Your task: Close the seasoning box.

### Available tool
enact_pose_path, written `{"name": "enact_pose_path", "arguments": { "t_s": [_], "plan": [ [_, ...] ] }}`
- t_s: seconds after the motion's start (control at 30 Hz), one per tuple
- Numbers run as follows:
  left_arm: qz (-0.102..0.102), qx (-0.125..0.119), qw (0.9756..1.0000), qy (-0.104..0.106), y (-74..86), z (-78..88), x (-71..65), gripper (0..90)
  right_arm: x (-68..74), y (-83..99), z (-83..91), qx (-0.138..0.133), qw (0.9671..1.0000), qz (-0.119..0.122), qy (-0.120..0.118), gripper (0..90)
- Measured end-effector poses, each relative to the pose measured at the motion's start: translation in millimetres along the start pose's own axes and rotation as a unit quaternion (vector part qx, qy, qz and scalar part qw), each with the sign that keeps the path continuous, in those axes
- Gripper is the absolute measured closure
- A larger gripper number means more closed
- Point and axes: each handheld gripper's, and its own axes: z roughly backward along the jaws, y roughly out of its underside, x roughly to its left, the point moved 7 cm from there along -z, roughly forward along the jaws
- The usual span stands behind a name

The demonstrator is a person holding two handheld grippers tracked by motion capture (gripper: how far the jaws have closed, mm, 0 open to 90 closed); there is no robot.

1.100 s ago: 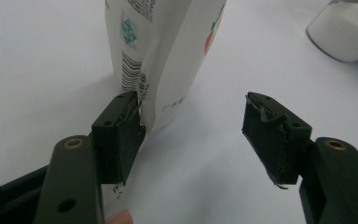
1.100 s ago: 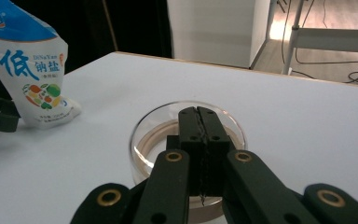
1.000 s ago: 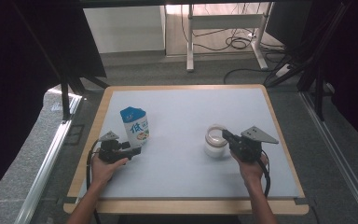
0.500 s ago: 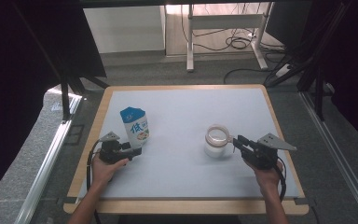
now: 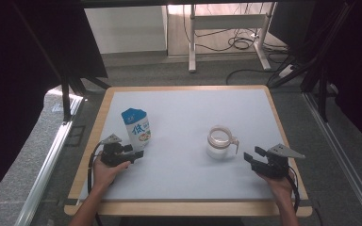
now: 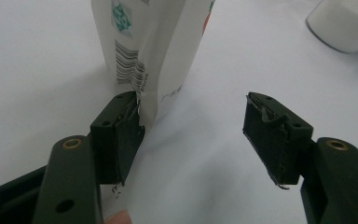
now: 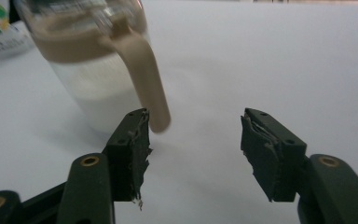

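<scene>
Right gripper (image 5: pixel 253 157): jaws have just been opening, nothing between them. Jug (image 5: pixel 219 142) upright at its 10 o'clock, handle (image 7: pixel 145 74) toward left jaw (right hand nearer). Left gripper (image 6: pixel 193 133) agape, empty; carton (image 5: pixel 137 127) at 12 o'clock.

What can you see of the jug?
The jug is a small clear cup-like vessel, glass or plastic by its look, with a tan rim band and a tan handle running down its side. White contents fill the lower part. It stands upright on the white table, right of centre. Nothing touches it: the right gripper sits near the handle, jaws open.
</scene>
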Motion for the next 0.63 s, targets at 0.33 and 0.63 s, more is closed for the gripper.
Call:
{"name": "enact_pose_path", "arguments": {
  "t_s": [0.33, 0.63],
  "plan": [
    [0.003, -0.002, 1.0, 0.002, 0.7, 0.0, -0.8, 36.0, -3.3, 8.4, -5.2, 0.018, 0.9998, -0.005, 0.0, 39.4],
    [-0.004, 0.0, 1.0, -0.005, 2.1, -0.5, -1.5, 35.9, -2.3, 8.7, -5.6, 0.022, 0.9998, 0.0, 0.0, 38.4]
  ]
}}
